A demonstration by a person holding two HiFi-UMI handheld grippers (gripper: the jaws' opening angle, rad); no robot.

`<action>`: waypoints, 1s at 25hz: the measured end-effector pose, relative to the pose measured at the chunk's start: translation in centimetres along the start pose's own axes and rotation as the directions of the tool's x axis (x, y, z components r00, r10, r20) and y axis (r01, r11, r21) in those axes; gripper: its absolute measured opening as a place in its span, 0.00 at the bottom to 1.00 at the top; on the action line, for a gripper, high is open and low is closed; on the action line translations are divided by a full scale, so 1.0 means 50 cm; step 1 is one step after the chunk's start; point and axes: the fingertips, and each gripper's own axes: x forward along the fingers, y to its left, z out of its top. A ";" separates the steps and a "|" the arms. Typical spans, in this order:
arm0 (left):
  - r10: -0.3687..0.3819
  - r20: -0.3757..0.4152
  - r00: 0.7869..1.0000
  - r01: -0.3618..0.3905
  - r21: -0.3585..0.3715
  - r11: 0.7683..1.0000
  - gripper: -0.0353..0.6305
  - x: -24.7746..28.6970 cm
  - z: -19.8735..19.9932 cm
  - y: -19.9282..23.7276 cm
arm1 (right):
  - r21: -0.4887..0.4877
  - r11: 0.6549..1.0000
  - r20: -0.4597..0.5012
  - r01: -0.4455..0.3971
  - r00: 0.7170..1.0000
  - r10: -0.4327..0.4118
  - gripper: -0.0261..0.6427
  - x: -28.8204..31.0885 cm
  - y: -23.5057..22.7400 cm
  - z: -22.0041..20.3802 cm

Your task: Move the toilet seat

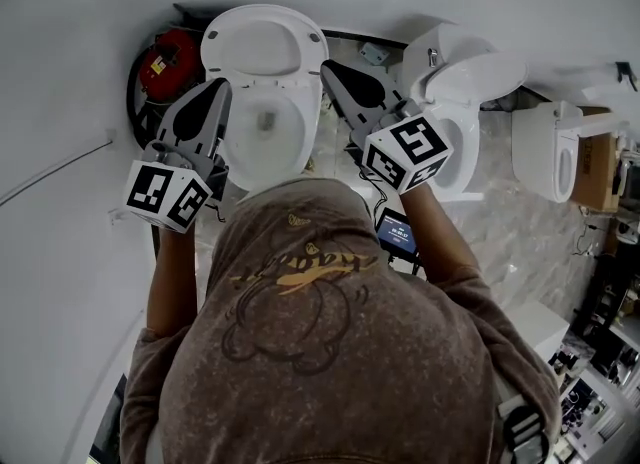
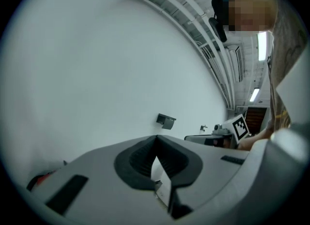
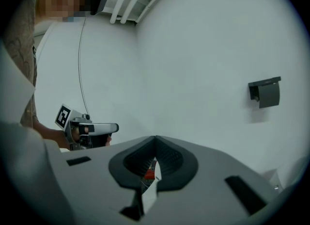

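Note:
A white toilet (image 1: 268, 122) stands against the wall ahead of me, its oval lid (image 1: 262, 44) raised above the open bowl. I cannot tell whether the seat ring is up with the lid. My left gripper (image 1: 222, 84) hovers at the bowl's left side, shut with nothing in it. At the bowl's right side, my right gripper (image 1: 326, 67) is also shut and empty. In the left gripper view the jaws (image 2: 156, 137) meet against a bare white wall. The right gripper view shows the jaws (image 3: 155, 138) closed the same way. Neither gripper touches the toilet.
A red object (image 1: 168, 62) sits in a dark ring left of the toilet. A second toilet (image 1: 462, 102) and a third (image 1: 545, 152) stand to the right on marbled floor. A dark paper holder (image 3: 265, 93) hangs on the wall. White wall fills the left side.

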 end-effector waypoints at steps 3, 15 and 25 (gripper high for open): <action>-0.007 0.010 1.000 0.007 0.021 1.000 0.07 0.001 -0.001 -0.006 | -0.030 0.999 0.007 0.012 1.000 -0.012 0.04 -0.007 0.004 -0.004; 0.034 0.040 0.999 -0.038 0.114 0.993 0.07 -0.010 -0.031 0.006 | -0.037 0.999 0.126 0.011 0.992 -0.007 0.04 -0.055 -0.019 0.004; 0.072 0.053 0.996 -0.080 0.160 0.984 0.07 -0.013 -0.052 0.007 | -0.074 0.995 0.130 0.061 0.990 -0.051 0.03 -0.055 -0.013 -0.033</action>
